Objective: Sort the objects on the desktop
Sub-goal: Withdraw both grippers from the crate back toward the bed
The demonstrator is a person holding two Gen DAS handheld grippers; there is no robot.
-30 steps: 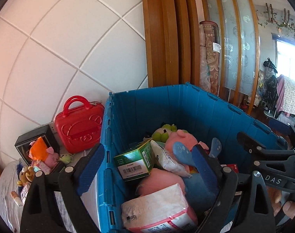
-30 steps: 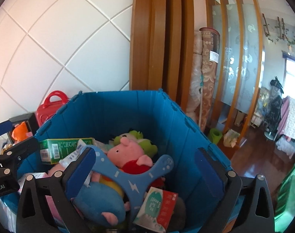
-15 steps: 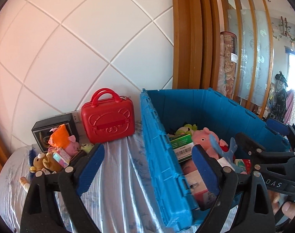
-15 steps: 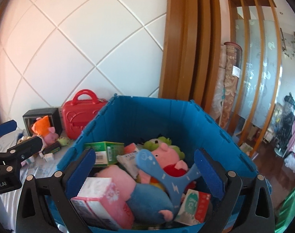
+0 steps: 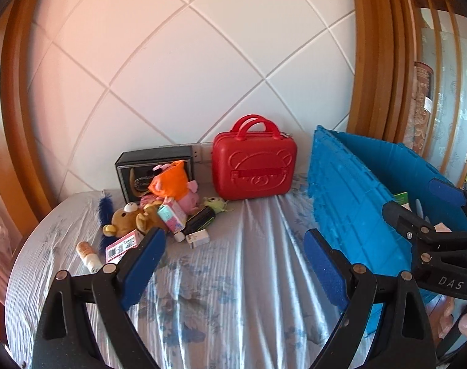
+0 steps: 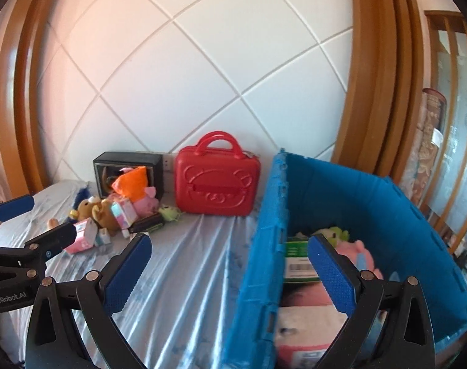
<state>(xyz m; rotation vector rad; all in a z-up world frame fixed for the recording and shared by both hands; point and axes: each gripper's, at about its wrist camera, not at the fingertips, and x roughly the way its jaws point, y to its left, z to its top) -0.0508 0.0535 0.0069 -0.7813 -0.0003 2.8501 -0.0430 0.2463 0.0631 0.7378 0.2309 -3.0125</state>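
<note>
Left wrist view showed the left gripper (image 5: pixel 235 256) open and empty over the cloth, the toy pile (image 5: pixel 159 212) ahead, the blue crate (image 6: pixel 371 215) (already part-filled) rightward; the right gripper (image 6: pixel 229 264), also open, straddled its wall and risked snagging there.

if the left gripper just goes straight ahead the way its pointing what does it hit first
Probably the cloth-covered table, bare ahead of the open left gripper. Beyond it stands the red case against the wall, though depth is hard to judge.
</note>
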